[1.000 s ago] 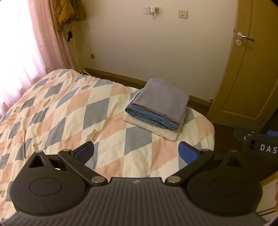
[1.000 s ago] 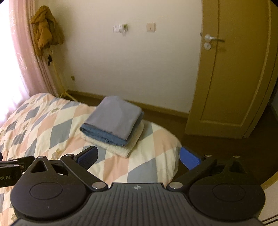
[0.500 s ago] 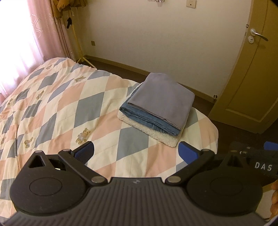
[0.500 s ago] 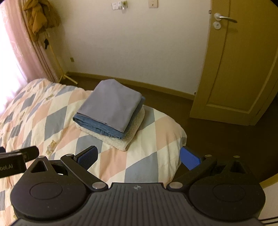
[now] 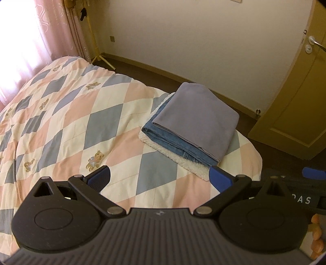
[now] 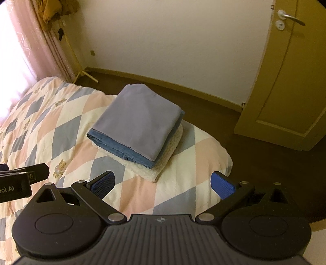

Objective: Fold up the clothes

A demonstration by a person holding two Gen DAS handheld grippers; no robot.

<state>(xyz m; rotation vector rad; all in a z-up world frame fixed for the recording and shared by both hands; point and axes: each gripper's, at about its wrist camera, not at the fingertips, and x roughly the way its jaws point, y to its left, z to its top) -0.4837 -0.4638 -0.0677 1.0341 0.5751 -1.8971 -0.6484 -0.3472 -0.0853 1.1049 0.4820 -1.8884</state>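
Note:
A stack of three folded clothes rests near the bed's far corner: a grey-lilac garment (image 5: 195,120) (image 6: 138,120) on top, folded blue jeans (image 5: 173,142) (image 6: 122,149) under it, and a white fleecy piece (image 5: 189,165) (image 6: 142,170) at the bottom. My left gripper (image 5: 160,179) hovers open above the quilt just short of the stack, nothing between its blue pads. My right gripper (image 6: 163,183) is also open and empty, in front of the stack near the bed's edge. Each gripper shows at the edge of the other's view.
The bed carries a diamond-patterned quilt (image 5: 67,122) (image 6: 51,126) with small bears. Dark floor (image 6: 264,163) lies past the bed's right edge, with a closed yellow door (image 6: 285,91) beyond. A pink curtain (image 5: 30,40) and a stand with a brown coat (image 6: 59,12) are at the left.
Both grippers have moved forward and tilted down toward the stack, which now looks larger and lower in both views. Both stay open.

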